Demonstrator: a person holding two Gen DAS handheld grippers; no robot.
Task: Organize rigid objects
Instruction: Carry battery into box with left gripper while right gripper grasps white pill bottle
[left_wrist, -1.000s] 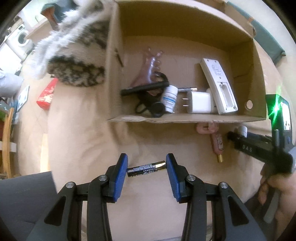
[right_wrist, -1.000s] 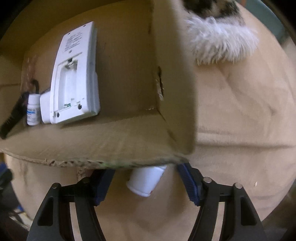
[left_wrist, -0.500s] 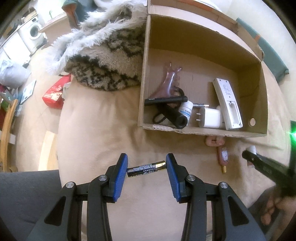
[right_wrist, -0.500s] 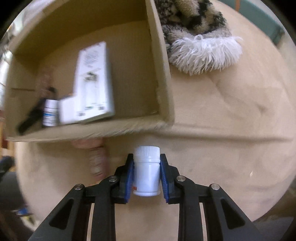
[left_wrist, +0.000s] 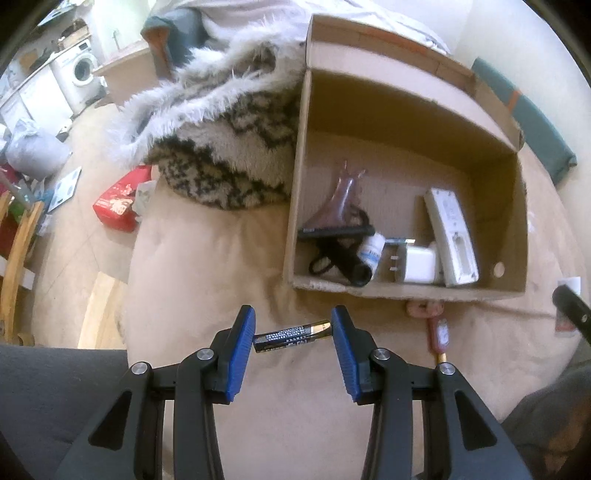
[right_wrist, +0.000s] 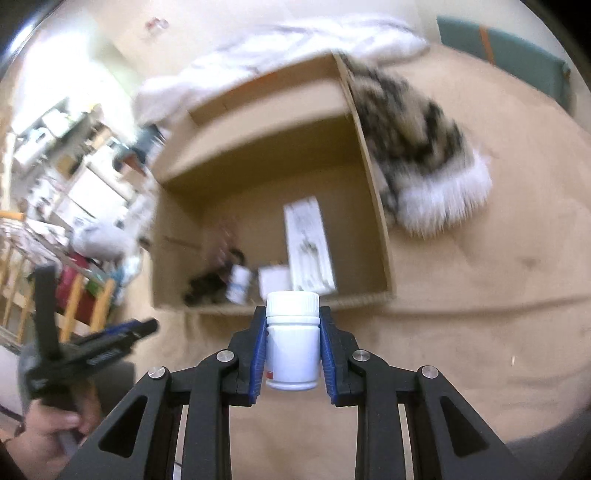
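Here, from left to right in the left wrist view: a red packet (left_wrist: 119, 205) on the floor, a shaggy cream-and-black patterned blanket (left_wrist: 229, 147) on the beige bed cover (left_wrist: 207, 266), and an open brown cardboard box (left_wrist: 406, 291) touching the blanket's edge. The left tool (left_wrist: 292, 336), its blue pads (left_wrist: 242, 350) set apart, is clenched end to end on a black-and-gold cylindrical battery (left_wrist: 293, 335), held level above the bed cover and near the box's front wall. Inside the box lie a translucent purple plastic piece (left_wrist: 341, 201), black handled implements (left_wrist: 338, 254), a small white labelled bottle (left_wrist: 371, 253), a white plug adapter (left_wrist: 417, 264) and a white remote control (left_wrist: 452, 236) (back side up). Just outside the front wall rests a pink-and-red keyring-like item (left_wrist: 437, 328); its details are unclear.

In the right wrist view (blurred), the right tool (right_wrist: 292, 347) is clamped on a white plastic pill bottle (right_wrist: 292, 343), upright, cap uppermost, before the box's front wall (right_wrist: 295, 306). The person's left hand (right_wrist: 48, 439) grips a handle at lower left.
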